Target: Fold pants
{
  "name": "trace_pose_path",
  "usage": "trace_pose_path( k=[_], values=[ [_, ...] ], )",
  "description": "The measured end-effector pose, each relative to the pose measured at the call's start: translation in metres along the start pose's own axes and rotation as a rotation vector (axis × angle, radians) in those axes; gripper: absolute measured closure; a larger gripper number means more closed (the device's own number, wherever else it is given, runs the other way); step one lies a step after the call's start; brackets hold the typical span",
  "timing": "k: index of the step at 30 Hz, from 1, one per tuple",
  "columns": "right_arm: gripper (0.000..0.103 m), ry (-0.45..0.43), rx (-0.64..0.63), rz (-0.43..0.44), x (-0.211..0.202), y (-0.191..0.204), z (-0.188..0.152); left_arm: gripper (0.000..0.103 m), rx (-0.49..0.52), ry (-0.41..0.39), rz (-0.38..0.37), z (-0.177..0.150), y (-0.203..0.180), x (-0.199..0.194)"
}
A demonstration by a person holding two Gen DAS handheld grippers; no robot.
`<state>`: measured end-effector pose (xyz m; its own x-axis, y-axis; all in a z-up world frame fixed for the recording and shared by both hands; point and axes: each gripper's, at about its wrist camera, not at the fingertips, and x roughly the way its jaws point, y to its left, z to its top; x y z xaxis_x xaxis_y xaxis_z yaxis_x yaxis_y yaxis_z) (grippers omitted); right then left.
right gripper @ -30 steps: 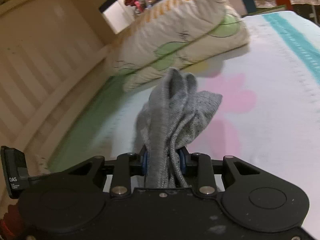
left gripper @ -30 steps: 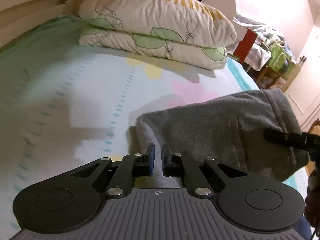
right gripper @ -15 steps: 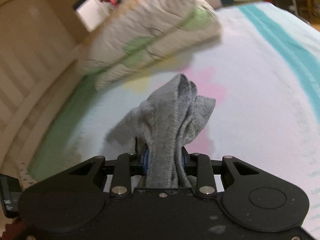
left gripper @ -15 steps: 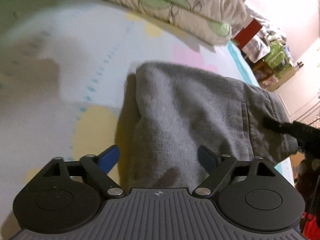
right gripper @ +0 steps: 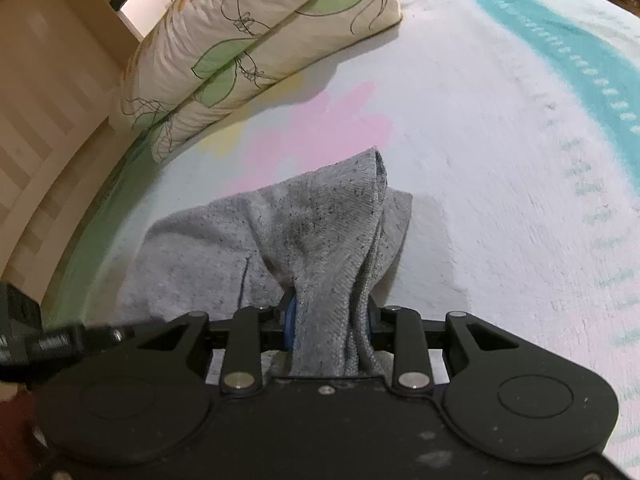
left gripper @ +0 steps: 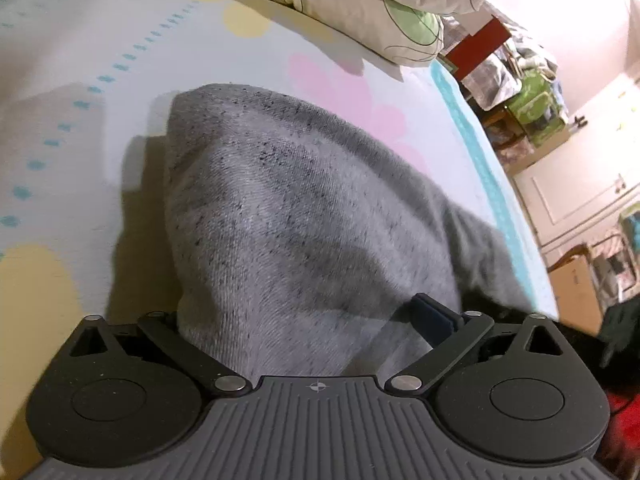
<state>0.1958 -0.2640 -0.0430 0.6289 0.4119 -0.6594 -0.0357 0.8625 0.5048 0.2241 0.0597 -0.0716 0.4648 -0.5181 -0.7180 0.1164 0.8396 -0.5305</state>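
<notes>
Pastel bedsheet (right gripper: 500, 128), grey pants (left gripper: 304, 216) between just-narrowing, wide left jaws, right jaws clamping pants

pants (left gripper: 304, 216) on bed (left gripper: 100, 80), pillows (right gripper: 256, 40) behind

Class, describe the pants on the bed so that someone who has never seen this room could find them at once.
Start at the two stacked leaf-print pillows by the headboard, then come down the pastel flower-print bedspread. The pants lie there in a bunched heap, one end pinched in the right gripper. They are the only plain speckled grey fabric on the bed.
</notes>
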Motion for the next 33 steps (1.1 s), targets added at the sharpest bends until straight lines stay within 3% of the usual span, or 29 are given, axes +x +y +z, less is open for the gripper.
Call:
trace_pose_path(
  k=[1, 2, 3, 6, 10, 17, 19, 21, 24, 25, 26, 27, 30, 33],
  values=[
    [0.071, 0.000, 0.004, 0.001, 0.003, -0.002, -0.001, 0.035, -0.001, 0.003, -0.002, 0.000, -0.002, 0.001],
    [0.071, 0.000, 0.008, 0.005, 0.002, -0.008, -0.003, 0.064, 0.008, -0.001, 0.011, -0.001, -0.006, 0.000],
    [0.071, -0.003, 0.013, 0.007, 0.002, -0.010, -0.004, 0.075, 0.023, -0.011, 0.013, -0.002, -0.009, -0.003],
    [0.071, -0.005, 0.010, 0.006, 0.003, -0.007, -0.004, 0.080, 0.086, -0.031, 0.037, -0.006, -0.024, -0.015],
    [0.072, -0.017, -0.033, 0.022, -0.013, 0.013, -0.002, 0.081, 0.108, -0.088, 0.078, -0.009, -0.032, -0.051],
    [0.073, -0.011, -0.062, 0.196, -0.037, 0.080, 0.002, 0.079, 0.066, -0.102, 0.140, 0.002, 0.003, -0.127],
    [0.073, 0.005, -0.061, 0.249, -0.030, 0.100, -0.001, 0.075, 0.070, -0.114, 0.184, 0.002, 0.018, -0.140],
    [0.072, 0.026, -0.092, 0.264, -0.016, 0.121, -0.008, 0.063, 0.050, -0.107, 0.245, -0.003, 0.038, -0.140],
    [0.070, 0.080, -0.116, 0.202, 0.017, 0.136, -0.021, 0.062, 0.005, -0.099, 0.404, -0.021, 0.072, -0.132],
    [0.069, 0.098, -0.135, 0.159, 0.029, 0.135, -0.026, 0.062, -0.003, -0.094, 0.486, -0.028, 0.083, -0.128],
    [0.066, 0.128, -0.148, 0.089, 0.043, 0.133, -0.033, 0.057, -0.005, -0.084, 0.546, -0.035, 0.093, -0.125],
    [0.061, 0.157, -0.152, 0.022, 0.055, 0.129, -0.038, 0.054, -0.020, -0.081, 0.547, -0.041, 0.104, -0.124],
    [0.058, 0.134, -0.116, 0.021, 0.050, 0.120, -0.041, 0.054, -0.083, -0.112, 0.524, -0.051, 0.117, -0.136],
    [0.057, 0.051, -0.216, -0.049, 0.026, 0.132, -0.038, 0.056, -0.028, -0.169, 0.575, -0.052, 0.100, -0.147]
  ],
)
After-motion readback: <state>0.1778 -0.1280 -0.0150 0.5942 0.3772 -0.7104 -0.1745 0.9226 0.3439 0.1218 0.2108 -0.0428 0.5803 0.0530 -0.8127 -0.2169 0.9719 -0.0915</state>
